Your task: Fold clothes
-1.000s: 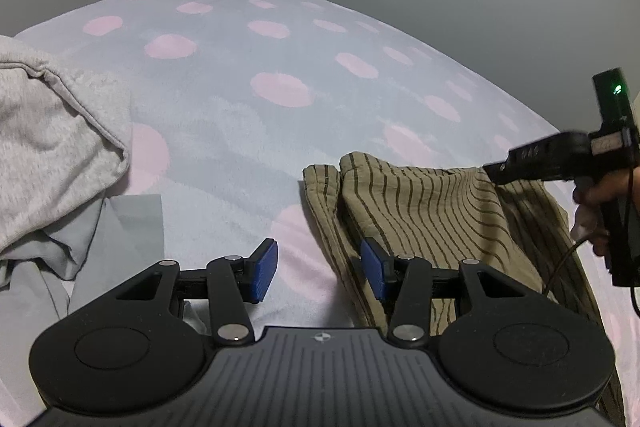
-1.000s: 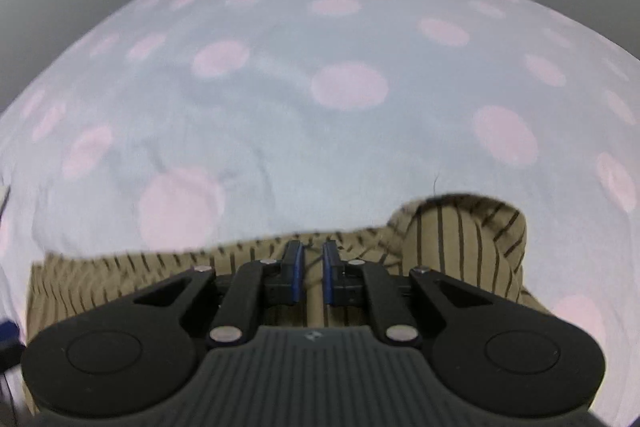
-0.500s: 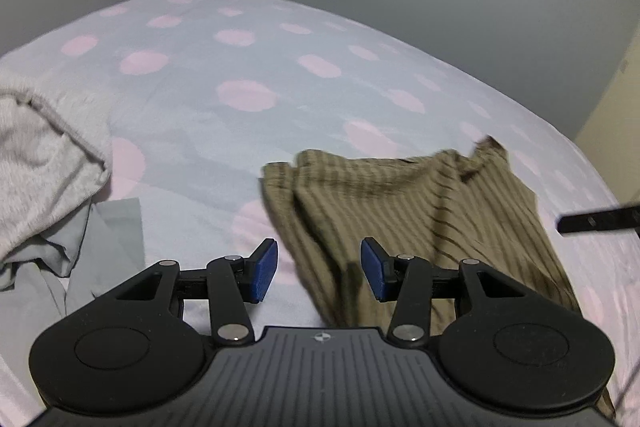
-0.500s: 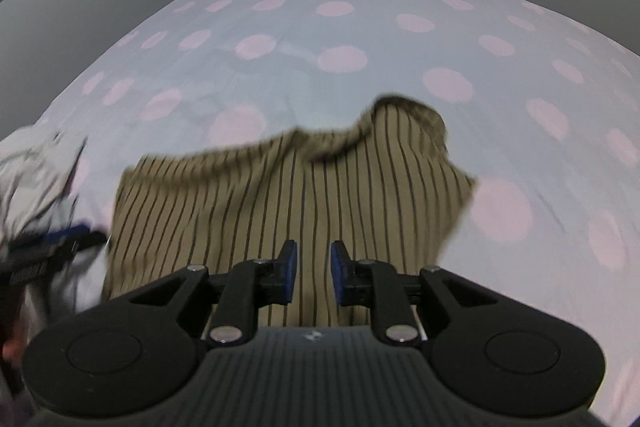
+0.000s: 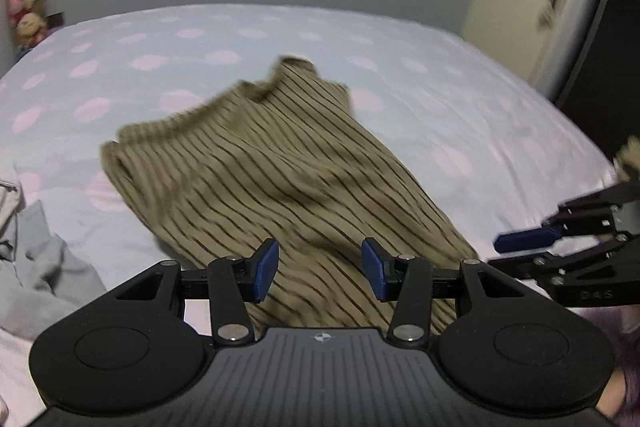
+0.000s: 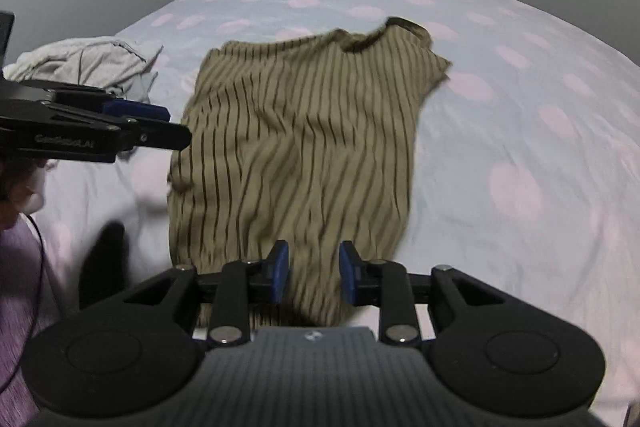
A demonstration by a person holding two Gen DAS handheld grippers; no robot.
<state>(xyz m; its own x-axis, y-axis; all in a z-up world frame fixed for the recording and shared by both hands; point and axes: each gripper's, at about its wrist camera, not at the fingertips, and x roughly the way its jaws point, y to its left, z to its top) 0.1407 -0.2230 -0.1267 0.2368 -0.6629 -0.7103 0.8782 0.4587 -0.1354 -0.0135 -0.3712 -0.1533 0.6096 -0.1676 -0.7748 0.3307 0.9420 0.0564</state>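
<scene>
Olive striped shirt (image 6: 304, 131) flat on bed — beyond both empty hand-held grippers, right (image 6: 313, 277) opening.

You have very little to read here. On the side of your left hand-held gripper (image 6: 160, 125), seen from the right wrist camera, a pale printed word runs along the black arm; it is blurred, and only something like "Gen...AI" comes through. On the side of your right hand-held gripper (image 5: 520, 239), seen from the left wrist camera, faint embossed characters look like "04S", though you cannot be sure of them. Nothing else in either view carries legible writing.
</scene>
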